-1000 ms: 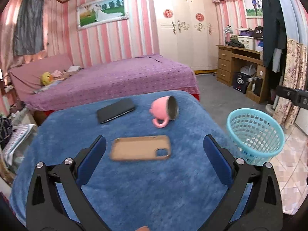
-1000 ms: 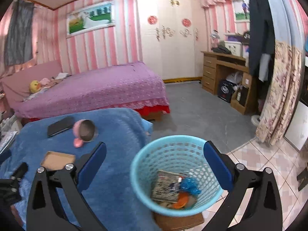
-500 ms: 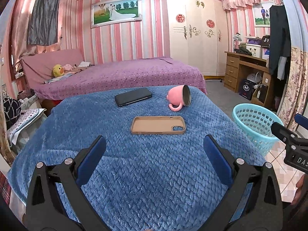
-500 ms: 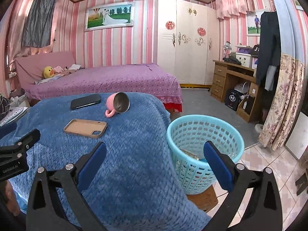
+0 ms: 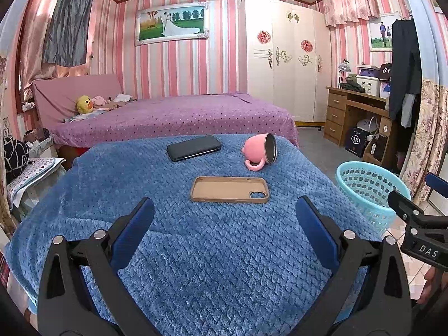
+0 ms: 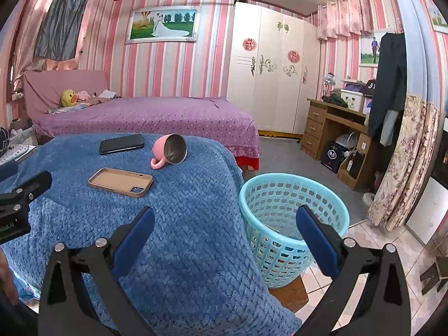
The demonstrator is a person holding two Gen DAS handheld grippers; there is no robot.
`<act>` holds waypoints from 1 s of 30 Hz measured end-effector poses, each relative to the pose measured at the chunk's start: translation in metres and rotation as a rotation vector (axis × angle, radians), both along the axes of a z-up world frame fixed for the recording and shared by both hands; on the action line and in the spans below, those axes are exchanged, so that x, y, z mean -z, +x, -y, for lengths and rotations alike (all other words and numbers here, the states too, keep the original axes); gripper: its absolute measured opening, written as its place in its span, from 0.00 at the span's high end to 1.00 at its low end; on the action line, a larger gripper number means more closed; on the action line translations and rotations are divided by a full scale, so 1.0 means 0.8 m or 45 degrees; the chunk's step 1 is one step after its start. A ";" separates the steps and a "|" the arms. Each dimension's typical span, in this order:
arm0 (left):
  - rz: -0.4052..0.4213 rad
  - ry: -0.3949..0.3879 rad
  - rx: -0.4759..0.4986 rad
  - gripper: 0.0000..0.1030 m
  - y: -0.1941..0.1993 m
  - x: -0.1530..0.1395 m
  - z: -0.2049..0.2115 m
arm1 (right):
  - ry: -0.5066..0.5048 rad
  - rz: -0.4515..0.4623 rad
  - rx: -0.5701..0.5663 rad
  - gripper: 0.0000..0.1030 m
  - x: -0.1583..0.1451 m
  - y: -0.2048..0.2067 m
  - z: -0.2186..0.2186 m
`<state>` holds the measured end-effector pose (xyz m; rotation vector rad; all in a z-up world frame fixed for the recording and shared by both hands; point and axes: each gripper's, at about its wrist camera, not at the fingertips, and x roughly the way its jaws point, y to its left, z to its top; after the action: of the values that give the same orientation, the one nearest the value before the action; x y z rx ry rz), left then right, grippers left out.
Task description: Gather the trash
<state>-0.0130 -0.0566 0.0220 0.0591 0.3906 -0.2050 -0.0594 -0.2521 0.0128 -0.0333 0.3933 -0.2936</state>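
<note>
A light blue plastic basket (image 6: 294, 218) (image 5: 369, 193) stands on a low wooden stool beside the blue-blanketed table (image 5: 210, 252) (image 6: 182, 224). On the blanket lie a tan phone case (image 5: 229, 189) (image 6: 121, 182), a black phone (image 5: 193, 147) (image 6: 121, 143) and a pink mug (image 5: 260, 151) (image 6: 169, 151) tipped on its side. My left gripper (image 5: 224, 224) hovers open over the near part of the blanket, nothing between its fingers. My right gripper (image 6: 225, 229) is open and empty, straddling the table's right edge and the basket. The basket's contents are mostly hidden from here.
A purple bed (image 5: 173, 117) lies behind the table, with a white wardrobe (image 5: 282, 56) and a wooden desk (image 5: 355, 114) at the right. Tiled floor (image 6: 378, 240) surrounds the basket. A floral curtain (image 6: 406, 162) hangs at the far right.
Both grippers have pulled back and tilted up from the table and basket. The right gripper, earlier directly above the basket's trash, now views it from the side. Both stayed open.
</note>
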 end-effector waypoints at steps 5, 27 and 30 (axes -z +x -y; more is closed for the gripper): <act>-0.008 -0.005 0.000 0.05 0.003 0.001 0.000 | -0.006 0.010 -0.017 0.04 -0.002 0.001 -0.003; 0.004 0.003 -0.024 0.05 0.008 0.001 -0.005 | -0.016 0.025 -0.024 0.04 -0.006 0.001 -0.002; 0.004 0.009 -0.029 0.05 0.008 0.002 -0.006 | -0.017 0.024 -0.024 0.04 -0.006 0.001 -0.002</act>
<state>-0.0068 -0.0517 0.0205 0.0619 0.3884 -0.1813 -0.0587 -0.2502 0.0175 -0.0474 0.3724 -0.2775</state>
